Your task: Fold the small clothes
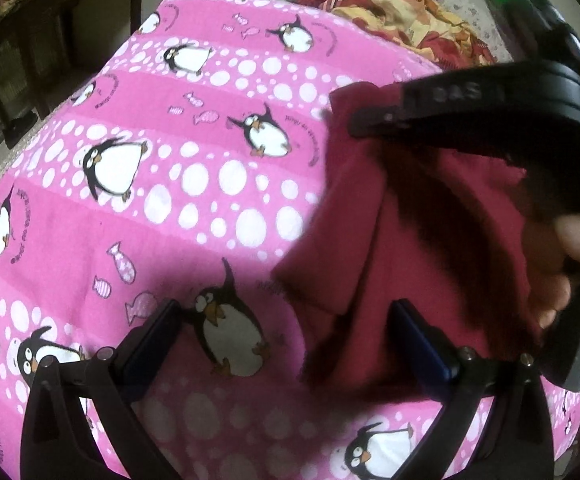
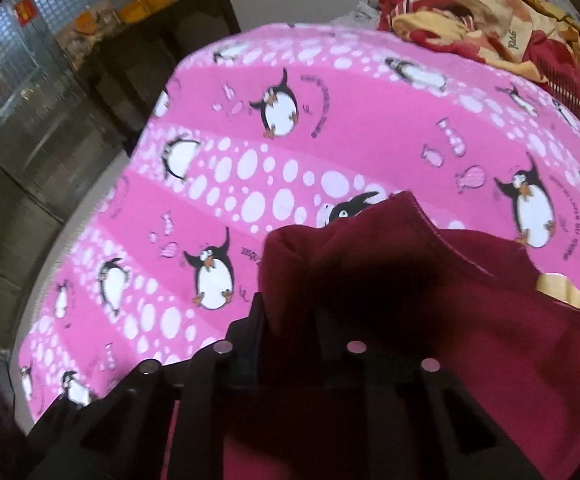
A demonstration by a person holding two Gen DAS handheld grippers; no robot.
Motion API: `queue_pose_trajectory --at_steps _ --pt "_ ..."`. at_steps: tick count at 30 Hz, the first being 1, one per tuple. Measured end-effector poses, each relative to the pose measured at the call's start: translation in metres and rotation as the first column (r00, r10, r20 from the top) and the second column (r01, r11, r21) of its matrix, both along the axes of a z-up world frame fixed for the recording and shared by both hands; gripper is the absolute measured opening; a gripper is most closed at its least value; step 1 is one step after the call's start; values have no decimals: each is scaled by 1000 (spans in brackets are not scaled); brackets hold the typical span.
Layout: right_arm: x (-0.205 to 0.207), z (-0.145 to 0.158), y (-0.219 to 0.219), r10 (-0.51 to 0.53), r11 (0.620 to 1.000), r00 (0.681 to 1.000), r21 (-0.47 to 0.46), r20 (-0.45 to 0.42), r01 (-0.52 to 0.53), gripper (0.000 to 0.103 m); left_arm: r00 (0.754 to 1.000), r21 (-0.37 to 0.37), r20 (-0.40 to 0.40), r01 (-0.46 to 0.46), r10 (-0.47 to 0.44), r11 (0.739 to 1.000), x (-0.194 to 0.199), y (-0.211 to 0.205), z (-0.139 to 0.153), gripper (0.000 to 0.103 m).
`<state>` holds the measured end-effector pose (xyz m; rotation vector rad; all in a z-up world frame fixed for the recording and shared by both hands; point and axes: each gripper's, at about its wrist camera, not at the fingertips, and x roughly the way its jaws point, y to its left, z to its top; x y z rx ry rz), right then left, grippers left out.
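A small dark red garment hangs from my right gripper, which is shut on its upper edge above the pink penguin blanket. My left gripper is open and empty; its right finger is beside the garment's lower part, the left finger over the blanket. In the right wrist view the garment bunches up over my right gripper, whose fingers are close together on the cloth. A cream label shows on the garment.
A heap of red and yellow clothes lies beyond the blanket's far edge, also in the right wrist view. Dark wooden furniture stands at the far left past the bed edge.
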<state>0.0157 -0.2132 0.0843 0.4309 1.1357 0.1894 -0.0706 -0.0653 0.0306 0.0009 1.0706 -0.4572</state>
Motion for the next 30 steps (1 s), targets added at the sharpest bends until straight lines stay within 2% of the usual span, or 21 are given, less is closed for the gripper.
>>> queue_pose_trajectory --at_steps 6,17,21,23,25,28,29,30 --pt "-11 12 -22 -10 999 1000 47 21 9 20 998 30 31 54 -55 998 5 -21 3 103" --pt "-15 12 -30 -30 996 999 87 15 28 20 999 -19 9 52 -52 998 23 -36 -2 103" --pt "-15 13 -31 -26 995 1000 94 10 25 20 998 -28 4 57 -56 998 24 -38 -3 90" --pt "-15 12 -32 -25 995 1000 98 8 24 20 998 -54 0 68 -68 996 23 -39 -2 76" --pt "-14 10 -32 -25 994 1000 106 -2 25 20 996 -95 -12 85 -86 992 19 -41 -1 51" --pt "-12 8 -34 -28 991 999 130 -20 31 23 996 -133 -8 90 -92 987 14 -43 1 33" --pt "-11 8 -36 -38 988 999 147 -29 42 24 996 -140 -3 90 -92 986 13 -43 2 32" --pt "-10 8 -39 -51 985 998 163 -38 57 29 996 -144 5 90 -90 986 12 -44 3 30"
